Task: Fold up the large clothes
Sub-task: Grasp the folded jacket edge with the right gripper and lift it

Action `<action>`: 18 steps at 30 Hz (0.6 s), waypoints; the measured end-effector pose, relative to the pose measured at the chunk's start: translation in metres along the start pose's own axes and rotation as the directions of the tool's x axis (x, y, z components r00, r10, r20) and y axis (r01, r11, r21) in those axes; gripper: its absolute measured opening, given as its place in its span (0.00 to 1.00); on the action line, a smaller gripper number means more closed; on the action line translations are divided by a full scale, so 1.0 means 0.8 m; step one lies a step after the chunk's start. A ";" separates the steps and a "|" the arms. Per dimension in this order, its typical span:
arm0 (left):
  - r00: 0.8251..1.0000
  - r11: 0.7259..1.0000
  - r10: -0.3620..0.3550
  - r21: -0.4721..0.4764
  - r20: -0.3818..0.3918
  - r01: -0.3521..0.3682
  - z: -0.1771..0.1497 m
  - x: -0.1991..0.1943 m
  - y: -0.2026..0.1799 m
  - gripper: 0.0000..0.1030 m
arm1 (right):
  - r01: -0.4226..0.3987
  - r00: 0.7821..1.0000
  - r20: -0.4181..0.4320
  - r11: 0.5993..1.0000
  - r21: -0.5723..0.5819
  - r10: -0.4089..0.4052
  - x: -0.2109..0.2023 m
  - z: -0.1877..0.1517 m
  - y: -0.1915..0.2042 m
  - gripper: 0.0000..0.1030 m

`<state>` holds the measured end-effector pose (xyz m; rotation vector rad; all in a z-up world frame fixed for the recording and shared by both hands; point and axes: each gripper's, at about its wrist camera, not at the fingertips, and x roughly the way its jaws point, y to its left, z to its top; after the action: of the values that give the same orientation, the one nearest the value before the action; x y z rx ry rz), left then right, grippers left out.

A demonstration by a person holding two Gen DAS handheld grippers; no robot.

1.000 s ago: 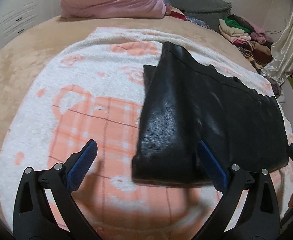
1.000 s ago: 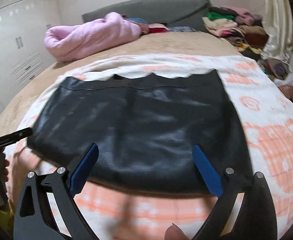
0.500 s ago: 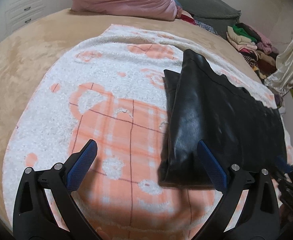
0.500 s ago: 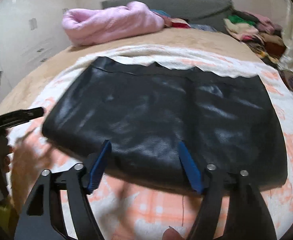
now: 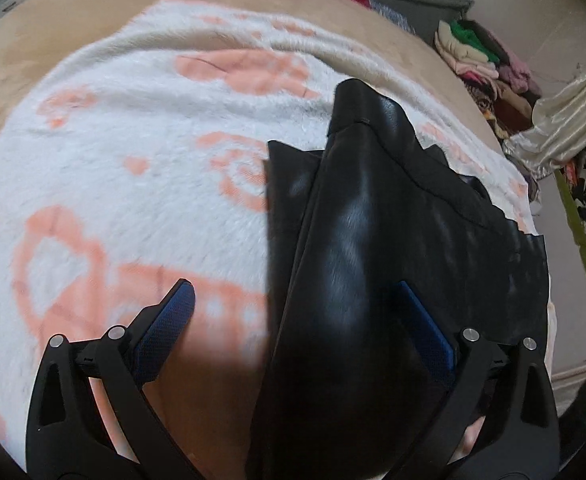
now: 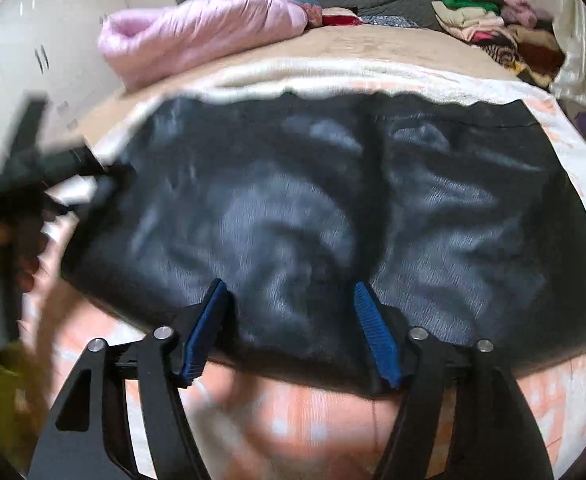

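Both grippers (image 5: 293,312) (image 6: 289,320) agape over black garment (image 6: 333,208).

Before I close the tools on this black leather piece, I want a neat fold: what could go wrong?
1. The left tool is open with one finger over the garment and one over the blanket; it might pinch the fuzzy blanket too.
2. The right tool straddles only the near edge; the glossy material may slip.
3. Its left end looks doubled, so a layer could drop.
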<state>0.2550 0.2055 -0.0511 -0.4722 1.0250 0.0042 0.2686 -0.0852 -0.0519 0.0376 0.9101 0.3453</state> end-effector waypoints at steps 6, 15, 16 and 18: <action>1.000 1.000 0.005 0.024 -0.007 -0.005 0.014 0.007 -0.001 0.90 | 0.051 0.995 0.081 0.999 0.011 -0.051 0.003 0.083 -0.020 0.31; 1.000 0.998 -0.005 0.057 -0.030 0.006 0.028 0.018 0.001 0.90 | 0.115 0.986 -0.119 0.993 -0.018 -0.117 0.111 0.100 -0.019 0.32; 0.999 0.998 0.001 0.066 -0.035 0.001 0.030 0.020 0.000 0.90 | 0.114 0.987 -0.113 0.993 -0.026 -0.117 0.111 0.099 -0.018 0.32; 0.999 0.998 0.001 0.070 -0.038 0.002 0.033 0.021 -0.001 0.90 | 0.090 0.993 -0.076 0.996 -0.025 -0.092 0.092 0.099 -0.017 0.34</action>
<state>0.2857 0.2116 -0.0532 -0.4096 1.0592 -0.0416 0.3758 -0.0666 -0.0618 -0.0371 0.9815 0.2728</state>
